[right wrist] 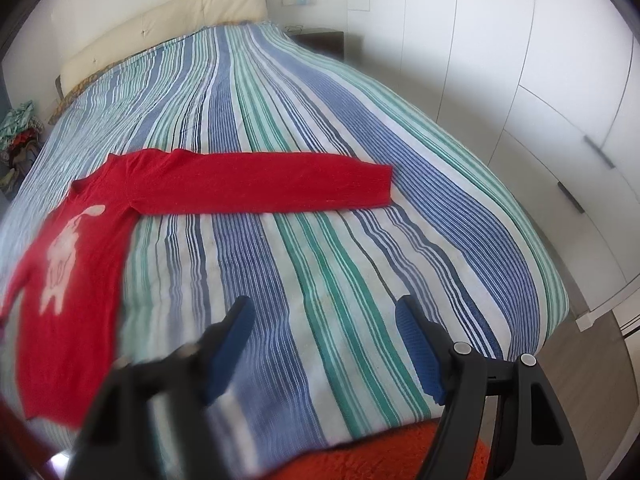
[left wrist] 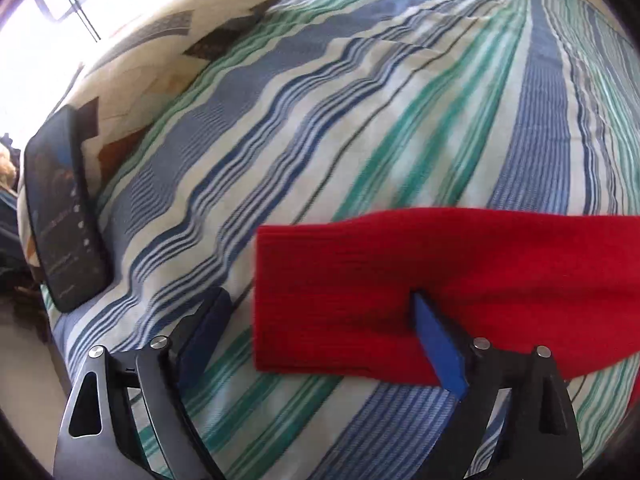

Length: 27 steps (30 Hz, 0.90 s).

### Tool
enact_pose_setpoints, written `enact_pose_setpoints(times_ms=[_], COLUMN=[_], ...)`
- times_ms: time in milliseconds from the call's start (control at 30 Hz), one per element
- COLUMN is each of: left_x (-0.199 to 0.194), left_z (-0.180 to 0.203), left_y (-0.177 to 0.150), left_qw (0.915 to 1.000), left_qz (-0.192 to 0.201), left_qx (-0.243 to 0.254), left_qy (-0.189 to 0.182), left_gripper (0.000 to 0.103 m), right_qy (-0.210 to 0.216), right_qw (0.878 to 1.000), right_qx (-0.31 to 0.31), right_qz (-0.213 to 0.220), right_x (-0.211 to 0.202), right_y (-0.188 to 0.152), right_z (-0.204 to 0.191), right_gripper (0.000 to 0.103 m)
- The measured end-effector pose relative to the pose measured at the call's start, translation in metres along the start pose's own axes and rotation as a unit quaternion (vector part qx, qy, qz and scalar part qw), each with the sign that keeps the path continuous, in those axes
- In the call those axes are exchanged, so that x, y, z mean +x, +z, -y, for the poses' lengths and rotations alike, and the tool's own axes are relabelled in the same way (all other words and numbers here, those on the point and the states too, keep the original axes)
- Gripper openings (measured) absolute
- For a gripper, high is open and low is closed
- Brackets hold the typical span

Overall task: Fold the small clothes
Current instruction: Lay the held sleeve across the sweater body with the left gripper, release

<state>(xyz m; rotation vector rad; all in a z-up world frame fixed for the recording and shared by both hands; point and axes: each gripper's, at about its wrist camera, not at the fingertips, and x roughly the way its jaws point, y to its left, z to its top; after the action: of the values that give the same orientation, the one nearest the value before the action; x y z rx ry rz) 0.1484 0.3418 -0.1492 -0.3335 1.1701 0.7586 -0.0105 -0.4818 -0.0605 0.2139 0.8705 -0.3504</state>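
With the red sweater [right wrist: 100,240] spread flat on the striped bed [right wrist: 320,240], the spread left gripper [left wrist: 320,316] should straddle the near sleeve cuff [left wrist: 304,300] squarely before pinching, while the right gripper [right wrist: 324,320] hangs open and empty.

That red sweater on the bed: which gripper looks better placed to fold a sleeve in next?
Probably the left gripper. It is open right over the sleeve cuff of the red sweater, one finger resting on the knit. The right gripper is open too, but over bare striped bedspread.
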Motion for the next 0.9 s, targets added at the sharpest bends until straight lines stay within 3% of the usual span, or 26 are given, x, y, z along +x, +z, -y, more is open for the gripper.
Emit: enact_pose_setpoints(times_ms=[133,233,300,367,467,567,700,833,900], left_x=[-0.030,-0.062,-0.071,-0.070,-0.047,-0.013,0.002,-0.017,-0.040], left_z=[0.000,0.027,0.050,0.069,0.082,0.051,-0.023,-0.046,-0.041], left_y=[0.004,0.007,0.011,0.014,0.014,0.015,0.006,0.001,-0.005], left_qw=[0.9996,0.9944,0.9888,0.9860,0.9902,0.9977,0.9961,0.9948,0.9924], left_qz=[0.023,0.060,0.058,0.052,0.037,0.019,0.003,0.011,0.033], left_qx=[0.018,0.046,0.064,0.072,0.068,0.025,-0.070,-0.079,-0.069], left_qy=[0.002,-0.074,-0.122,-0.141,-0.117,-0.060,-0.054,-0.064,-0.097], left_gripper=[0.087,0.091,0.092,0.093,0.093,0.094,0.097,0.095,0.095], right_qy=[0.011,0.011,0.005,-0.002,-0.002,0.007,0.014,0.015,0.012], right_qw=[1.000,1.000,1.000,1.000,1.000,1.000,1.000,0.999,0.999], right_qx=[0.021,0.020,0.008,-0.004,-0.005,0.011,0.028,0.031,0.030], right_qz=[-0.003,-0.004,-0.003,-0.001,0.001,-0.003,0.001,0.003,0.006], right_x=[0.003,0.004,0.004,0.004,0.003,0.004,0.003,0.002,0.002], right_y=[0.002,0.004,0.004,0.004,0.004,0.003,0.003,0.004,0.004], right_z=[0.008,0.005,-0.001,-0.005,-0.004,0.003,0.010,0.009,0.008], right_gripper=[0.072,0.072,0.072,0.072,0.072,0.072,0.072,0.072,0.072])
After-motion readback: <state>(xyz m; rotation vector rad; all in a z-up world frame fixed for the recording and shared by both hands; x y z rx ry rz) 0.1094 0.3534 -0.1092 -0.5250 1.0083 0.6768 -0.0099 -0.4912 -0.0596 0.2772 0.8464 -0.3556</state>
